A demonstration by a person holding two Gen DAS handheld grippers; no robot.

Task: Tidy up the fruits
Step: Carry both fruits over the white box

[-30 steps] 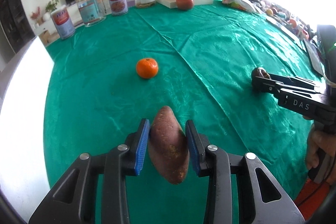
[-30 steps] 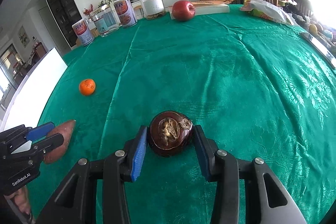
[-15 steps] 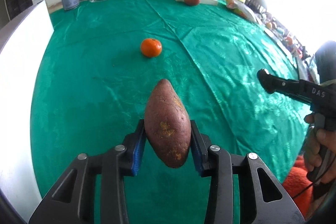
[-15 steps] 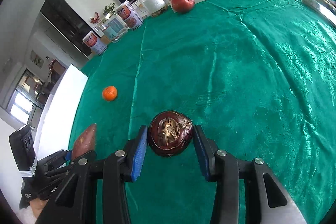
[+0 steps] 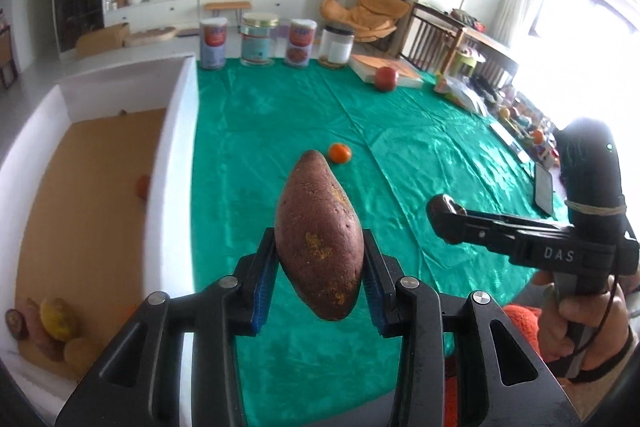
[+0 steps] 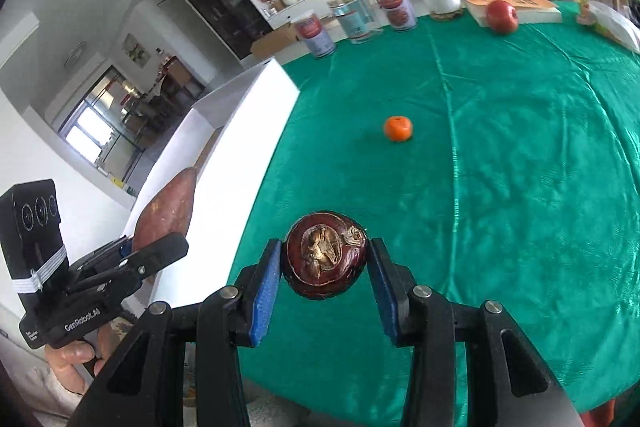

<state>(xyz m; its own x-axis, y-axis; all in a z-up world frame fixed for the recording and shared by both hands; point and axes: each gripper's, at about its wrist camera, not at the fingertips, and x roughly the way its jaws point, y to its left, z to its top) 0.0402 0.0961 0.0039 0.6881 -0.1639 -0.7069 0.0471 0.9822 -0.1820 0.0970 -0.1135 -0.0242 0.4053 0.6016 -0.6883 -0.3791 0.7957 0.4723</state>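
Note:
My left gripper (image 5: pixel 319 279) is shut on a reddish-brown sweet potato (image 5: pixel 318 239), held above the green tablecloth (image 5: pixel 280 131) beside a white box (image 5: pixel 168 187). The same sweet potato (image 6: pixel 164 211) and left gripper (image 6: pixel 132 255) show at the left of the right wrist view. My right gripper (image 6: pixel 324 279) is shut on a dark brown round fruit with a dry papery top (image 6: pixel 324 255); that fruit (image 5: pixel 444 215) and the right gripper (image 5: pixel 456 223) appear at the right of the left wrist view. A small orange (image 5: pixel 340 152) (image 6: pixel 397 128) lies on the cloth. A red apple (image 5: pixel 386 78) (image 6: pixel 501 16) rests by a book at the far edge.
The white box has a brown floor (image 5: pixel 80 187) with several fruits in its near corner (image 5: pixel 58 319) and one orange fruit by its wall (image 5: pixel 143 186). Several cans and jars (image 5: pixel 256 43) line the table's far edge. A book (image 6: pixel 516 5) and bags (image 5: pixel 460 95) lie far right.
Both grippers have risen with their fruits and swung left toward the white box, which now fills the left side of both views. The orange and apple stay put.

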